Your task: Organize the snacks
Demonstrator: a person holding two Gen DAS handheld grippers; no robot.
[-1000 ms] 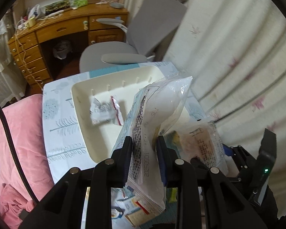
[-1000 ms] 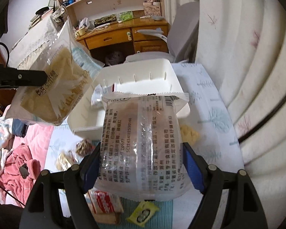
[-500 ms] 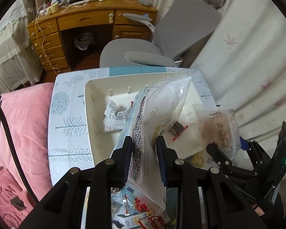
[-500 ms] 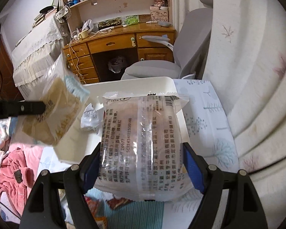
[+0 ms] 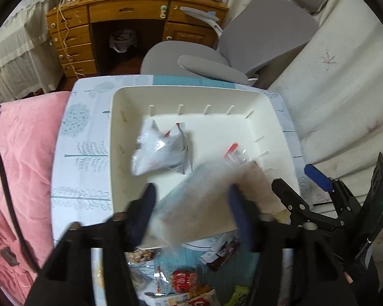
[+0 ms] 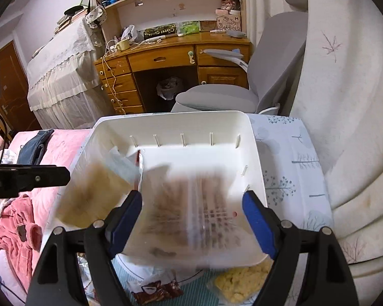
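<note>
A white bin [image 5: 186, 90] stands on the patterned tablecloth and holds a silver packet [image 5: 160, 155]. My left gripper [image 5: 191, 196] hovers over the bin's near edge, jaws opening. A clear packet with a yellowish snack [image 5: 199, 204] is blurred between them, loose from the pads and dropping. It also shows in the right wrist view as the yellowish packet [image 6: 94, 196] beside the left fingers [image 6: 38, 177]. My right gripper [image 6: 191, 199] is over the bin too, jaws opening. A printed clear packet [image 6: 191, 211] is blurred between its blue pads and not pressed by them.
Loose snacks lie on the table in front of the bin: a brown packet [image 6: 155, 290], a yellow snack bag [image 6: 242, 280], a red-label packet [image 5: 183, 280]. A grey chair [image 5: 242, 38] and wooden desk [image 5: 130, 10] stand beyond. Pink bedding [image 5: 20, 153] is left, a curtain [image 6: 344, 127] right.
Both grippers came down closer over the bin. The left jaws, pinched on the yellowish packet before, have spread. The right jaws widened too, and both packets now blur loose between them.
</note>
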